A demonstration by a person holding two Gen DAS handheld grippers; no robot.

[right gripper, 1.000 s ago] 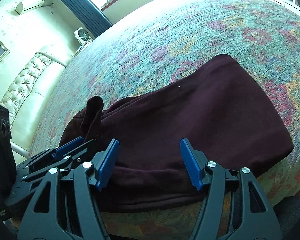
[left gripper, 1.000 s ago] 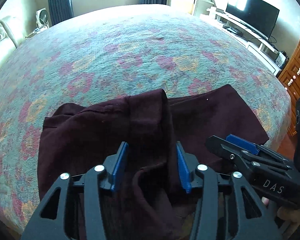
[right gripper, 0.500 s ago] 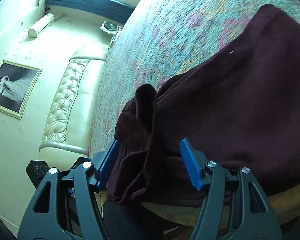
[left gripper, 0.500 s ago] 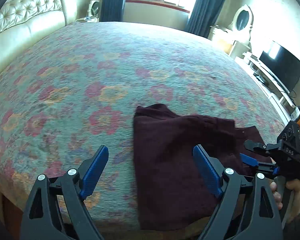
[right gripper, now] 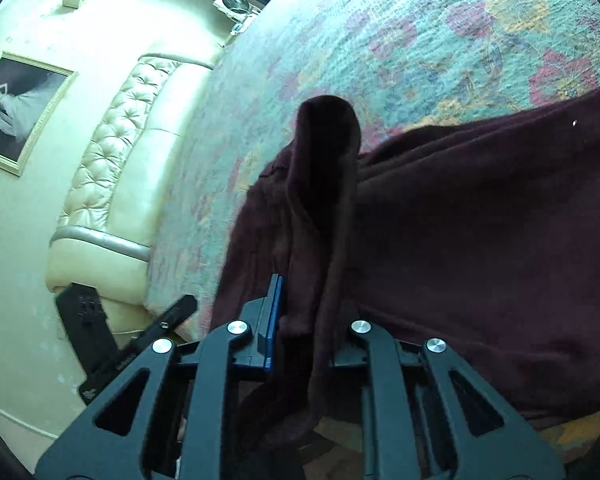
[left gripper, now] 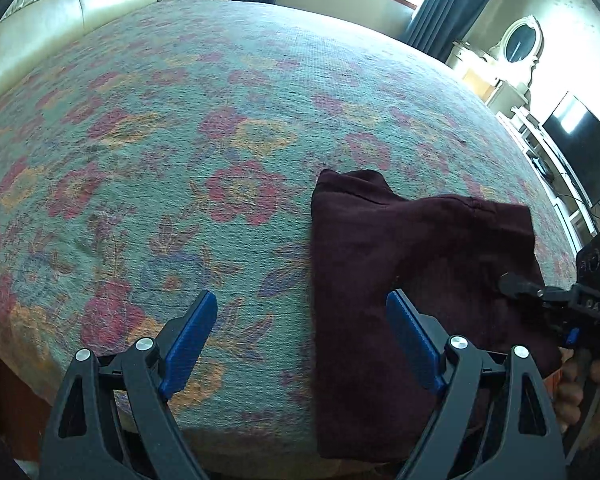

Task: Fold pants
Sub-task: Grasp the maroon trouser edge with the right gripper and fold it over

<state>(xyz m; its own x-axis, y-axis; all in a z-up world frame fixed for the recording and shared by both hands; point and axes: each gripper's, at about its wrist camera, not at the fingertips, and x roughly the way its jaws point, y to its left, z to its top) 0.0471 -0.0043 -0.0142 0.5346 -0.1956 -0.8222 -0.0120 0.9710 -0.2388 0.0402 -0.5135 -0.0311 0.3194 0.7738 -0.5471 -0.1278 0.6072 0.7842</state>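
two grippers in view. the pants [left gripper: 416, 280], dark maroon and folded, lie on the floral bedspread [left gripper: 204, 128] near its front edge. left gripper [left gripper: 304, 332]: jaws wide apart, holding nothing, over the bedspread with its right finger over the pants' left side. right gripper [right gripper: 304, 332]: jaws clamped on a raised fold of the pants.
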